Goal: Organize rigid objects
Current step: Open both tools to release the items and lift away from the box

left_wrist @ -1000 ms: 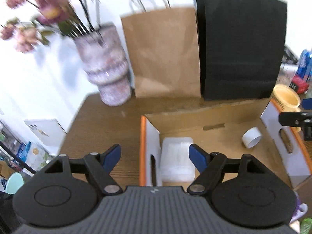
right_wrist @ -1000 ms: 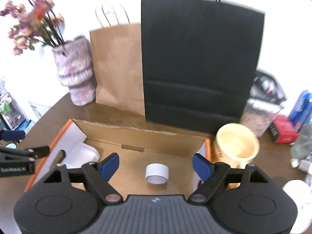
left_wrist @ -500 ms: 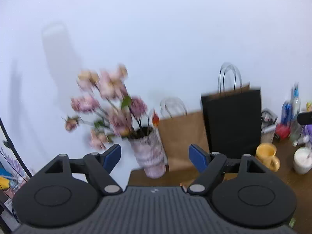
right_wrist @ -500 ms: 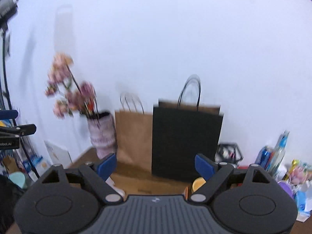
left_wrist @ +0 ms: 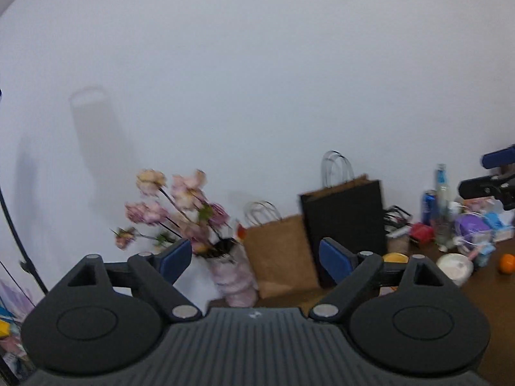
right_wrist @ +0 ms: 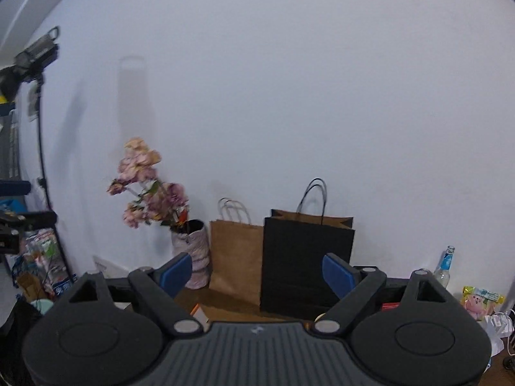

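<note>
White wall (left_wrist: 257, 80) fills views; both grippers' fingers apart, just widened, nothing between

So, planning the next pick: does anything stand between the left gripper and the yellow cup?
Nothing visible does. The left gripper has just been opening its jaws, empty; the yellow cup peeks over its finger arm, beside the black bag.

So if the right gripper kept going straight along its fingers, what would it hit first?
Probably the tall black paper bag against the white wall. The open, empty right gripper points between it and the brown paper bag; depth is unclear.
</note>
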### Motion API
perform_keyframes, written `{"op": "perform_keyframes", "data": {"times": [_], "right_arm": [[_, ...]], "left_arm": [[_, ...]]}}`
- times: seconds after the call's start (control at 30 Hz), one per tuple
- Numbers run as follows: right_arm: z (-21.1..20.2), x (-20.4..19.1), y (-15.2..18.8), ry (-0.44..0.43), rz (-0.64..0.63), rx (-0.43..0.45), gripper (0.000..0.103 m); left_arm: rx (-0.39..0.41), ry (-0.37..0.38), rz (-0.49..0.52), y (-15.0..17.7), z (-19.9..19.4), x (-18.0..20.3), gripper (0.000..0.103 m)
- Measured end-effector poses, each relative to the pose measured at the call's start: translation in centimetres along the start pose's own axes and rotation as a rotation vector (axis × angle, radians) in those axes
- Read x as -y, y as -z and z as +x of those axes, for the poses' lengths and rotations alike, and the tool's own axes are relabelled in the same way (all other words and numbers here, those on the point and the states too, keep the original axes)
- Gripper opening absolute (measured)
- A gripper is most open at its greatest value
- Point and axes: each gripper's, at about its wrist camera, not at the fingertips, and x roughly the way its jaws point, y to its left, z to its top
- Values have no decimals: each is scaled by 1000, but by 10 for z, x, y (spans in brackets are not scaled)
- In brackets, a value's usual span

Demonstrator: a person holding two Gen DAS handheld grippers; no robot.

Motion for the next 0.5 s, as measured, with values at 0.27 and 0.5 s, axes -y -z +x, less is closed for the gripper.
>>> {"op": "perform_keyframes", "data": {"times": [0.27, 0.5], "right_arm": [[-64, -16, 128, -163, 27, 137, 98], [-104, -51, 264, -138, 15, 179, 102]], "left_arm": [[222, 12, -28, 138, -87, 47, 100], [266, -6, -60, 268, -139, 104, 103]]}}
